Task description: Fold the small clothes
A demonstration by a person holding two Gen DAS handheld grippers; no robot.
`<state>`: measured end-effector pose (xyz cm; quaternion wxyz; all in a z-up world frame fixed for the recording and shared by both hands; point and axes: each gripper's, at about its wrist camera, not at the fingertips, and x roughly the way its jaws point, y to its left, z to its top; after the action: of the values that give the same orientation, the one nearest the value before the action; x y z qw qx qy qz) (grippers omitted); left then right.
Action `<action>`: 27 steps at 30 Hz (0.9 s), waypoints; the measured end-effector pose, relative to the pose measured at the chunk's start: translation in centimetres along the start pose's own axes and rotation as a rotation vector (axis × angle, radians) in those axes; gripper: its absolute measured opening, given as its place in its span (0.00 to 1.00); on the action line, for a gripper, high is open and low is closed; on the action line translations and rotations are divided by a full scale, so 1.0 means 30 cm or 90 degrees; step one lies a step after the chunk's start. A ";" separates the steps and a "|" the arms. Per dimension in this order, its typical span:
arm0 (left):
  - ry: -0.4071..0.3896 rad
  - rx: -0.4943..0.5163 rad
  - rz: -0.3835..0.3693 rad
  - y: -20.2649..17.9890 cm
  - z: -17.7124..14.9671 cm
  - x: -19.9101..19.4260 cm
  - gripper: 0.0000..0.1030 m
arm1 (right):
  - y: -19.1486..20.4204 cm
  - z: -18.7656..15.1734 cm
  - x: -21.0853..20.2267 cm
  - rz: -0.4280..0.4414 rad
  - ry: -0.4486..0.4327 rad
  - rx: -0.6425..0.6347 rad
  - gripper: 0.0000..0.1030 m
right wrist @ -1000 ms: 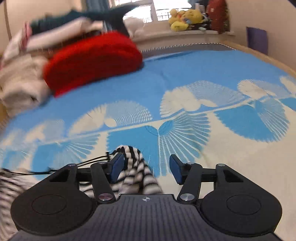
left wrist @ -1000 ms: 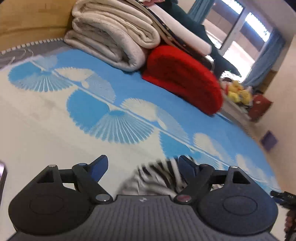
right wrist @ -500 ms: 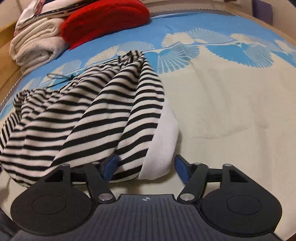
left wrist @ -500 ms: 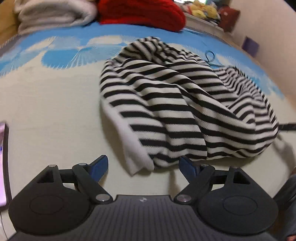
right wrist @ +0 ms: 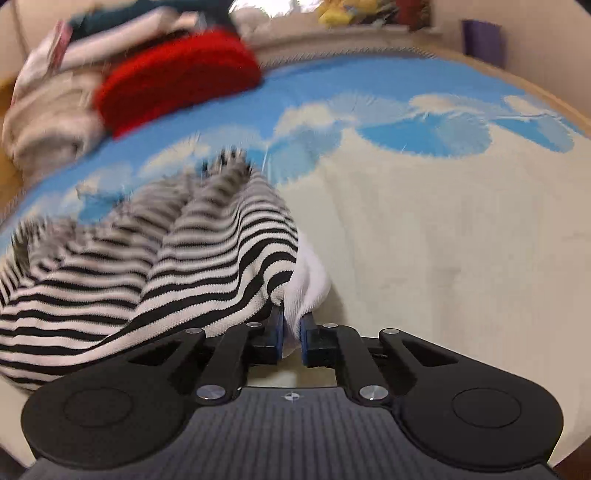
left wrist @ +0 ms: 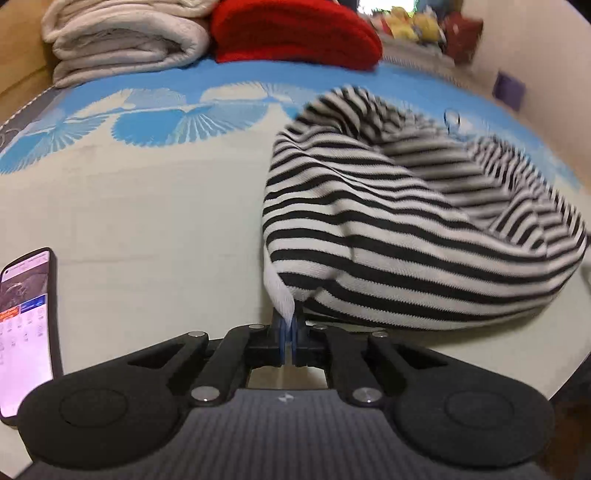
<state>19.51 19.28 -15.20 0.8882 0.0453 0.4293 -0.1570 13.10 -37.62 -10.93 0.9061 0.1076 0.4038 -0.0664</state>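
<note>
A black-and-white striped garment (left wrist: 406, 240) lies crumpled on the blue-and-cream bed cover (left wrist: 147, 221). In the left wrist view my left gripper (left wrist: 288, 325) is closing its jaws on the garment's white hem corner (left wrist: 280, 295), with the cloth pinched between the blue pads. The right wrist view shows the same striped garment (right wrist: 184, 266) spreading off to the left. There my right gripper (right wrist: 291, 325) is closing its jaws on the white edge (right wrist: 310, 280) at the opposite corner, and the fabric sits between its pads.
A lit phone (left wrist: 26, 325) lies on the cover at the left gripper's left. Folded beige blankets (left wrist: 122, 40) and a red folded knit (left wrist: 295, 33) are stacked at the far end. Plush toys (right wrist: 347, 11) and a purple box (right wrist: 480, 37) stand beyond the bed.
Both grippers came down to the garment's near edge and went from wide open to shut on its corners. The garment now bunches up close in front of each gripper.
</note>
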 end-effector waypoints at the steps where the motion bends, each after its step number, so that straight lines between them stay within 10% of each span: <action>1: 0.002 0.007 0.006 -0.003 0.005 0.011 0.03 | 0.014 -0.008 0.016 -0.005 0.007 -0.027 0.08; 5: 0.007 0.000 0.007 0.020 0.033 0.021 0.15 | 0.053 -0.025 0.081 -0.042 0.039 -0.077 0.14; 7: -0.019 -0.026 0.021 0.030 0.046 -0.030 0.35 | 0.046 -0.013 0.058 -0.057 0.027 -0.076 0.50; 9: -0.083 -0.045 0.004 0.042 0.075 -0.127 0.46 | 0.025 0.025 -0.008 -0.064 -0.018 -0.064 0.63; 16: -0.188 0.164 -0.075 -0.199 0.405 -0.139 0.64 | 0.213 0.311 -0.043 0.122 -0.129 -0.192 0.62; 21: -0.113 0.318 -0.097 -0.401 0.525 0.163 0.66 | 0.452 0.432 0.234 0.175 -0.085 -0.367 0.63; 27: -0.082 0.345 -0.143 -0.408 0.559 0.356 0.81 | 0.581 0.424 0.467 0.226 -0.011 -0.502 0.71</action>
<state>34.39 1.52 -12.32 0.8463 0.2229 0.3172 -0.3653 35.15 -24.36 -10.64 0.8786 -0.1797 0.3658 0.2490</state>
